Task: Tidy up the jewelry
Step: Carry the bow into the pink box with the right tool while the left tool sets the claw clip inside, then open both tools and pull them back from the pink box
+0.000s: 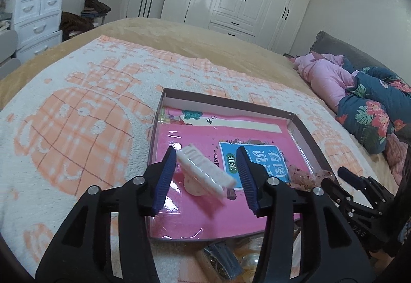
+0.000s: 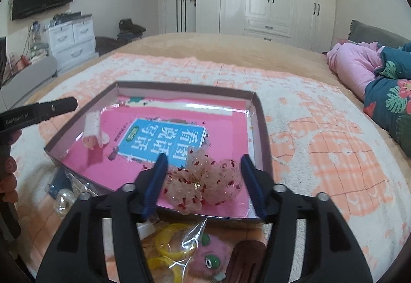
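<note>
Both pieces lie in the shallow cardboard tray (image 2: 259,129), probably set there for sorting. In lower centre of the left view, the left gripper (image 1: 206,176) stands partly open around the white ribbed hair clip (image 1: 205,171) — no pad presses it. The right gripper (image 2: 203,180) stands wide around the gauzy pink bow (image 2: 205,184) — soft, crinkled, red-speckled.

Left gripper (image 1: 206,175), right gripper (image 2: 203,180): black frames, ribbed blue pads, silver screws; white "GenRobot.AI" lettering on left one's side.
</note>
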Demonstrator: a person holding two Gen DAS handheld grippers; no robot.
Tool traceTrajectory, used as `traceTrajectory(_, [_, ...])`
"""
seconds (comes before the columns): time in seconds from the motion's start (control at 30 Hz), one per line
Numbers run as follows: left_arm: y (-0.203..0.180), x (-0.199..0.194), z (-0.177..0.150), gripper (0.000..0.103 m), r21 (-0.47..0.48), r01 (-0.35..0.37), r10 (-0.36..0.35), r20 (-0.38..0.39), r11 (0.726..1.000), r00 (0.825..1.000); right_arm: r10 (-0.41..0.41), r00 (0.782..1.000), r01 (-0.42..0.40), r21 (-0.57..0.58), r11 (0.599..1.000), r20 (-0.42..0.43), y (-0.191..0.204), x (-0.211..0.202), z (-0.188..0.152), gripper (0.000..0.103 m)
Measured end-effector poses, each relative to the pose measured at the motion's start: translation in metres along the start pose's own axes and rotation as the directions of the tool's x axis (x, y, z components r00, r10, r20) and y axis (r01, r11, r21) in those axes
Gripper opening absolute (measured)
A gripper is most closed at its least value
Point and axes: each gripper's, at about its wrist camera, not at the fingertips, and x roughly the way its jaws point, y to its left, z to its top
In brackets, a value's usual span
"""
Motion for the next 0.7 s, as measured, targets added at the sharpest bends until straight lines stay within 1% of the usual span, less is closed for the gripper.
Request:
traceTrajectory(0.03, [0.0, -0.002, 0.0, 0.043, 0.0, -0.001, 0.001, 0.005, 1.0, 1.0, 0.002, 1.0, -0.002, 0.006, 1.0, 0.012, 0.0, -0.004, 0.0, 0.066])
traceTrajectory(0.1, [0.001, -0.006, 0.0, 0.049, -0.004, -0.001, 0.001, 0.012, 1.0, 1.0, 0.004, 0.999, -0.005, 0.022, 1.0, 0.04, -0.001, -0.011, 0.0, 0.073])
traceTrajectory(0.27, [0.001, -0.018, 0.0, 0.057, 0.0, -0.007, 0.007, 0.044, 1.0, 0.999, -0.005, 0.994, 0.0, 0.042, 0.999, 0.108, -0.003, -0.031, -0.001, 0.082])
traceTrajectory(0.47, [-0.002, -0.037, 0.001, 0.075, 0.01, -0.009, 0.008, 0.097, 1.0, 0.995, -0.01, 0.988, 0.003, 0.048, 0.999, 0.155, -0.004, -0.048, -0.002, 0.082])
traceTrajectory(0.5, [-0.003, -0.04, 0.001, 0.078, 0.013, -0.009, 0.008, 0.107, 1.0, 0.994, -0.015, 0.987, 0.008, 0.047, 0.999, 0.158, -0.004, -0.05, -0.003, 0.085])
traceTrajectory(0.57, [-0.005, -0.046, 0.001, 0.082, 0.021, -0.01, 0.007, 0.122, 1.0, 0.993, -0.016, 0.986, 0.008, 0.048, 0.999, 0.169, -0.002, -0.055, -0.004, 0.088])
traceTrajectory(0.7, [-0.008, -0.058, 0.001, 0.089, 0.027, -0.003, -0.002, 0.153, 1.0, 0.988, -0.021, 0.979, 0.014, 0.033, 0.999, 0.2, 0.003, -0.068, -0.007, 0.09])
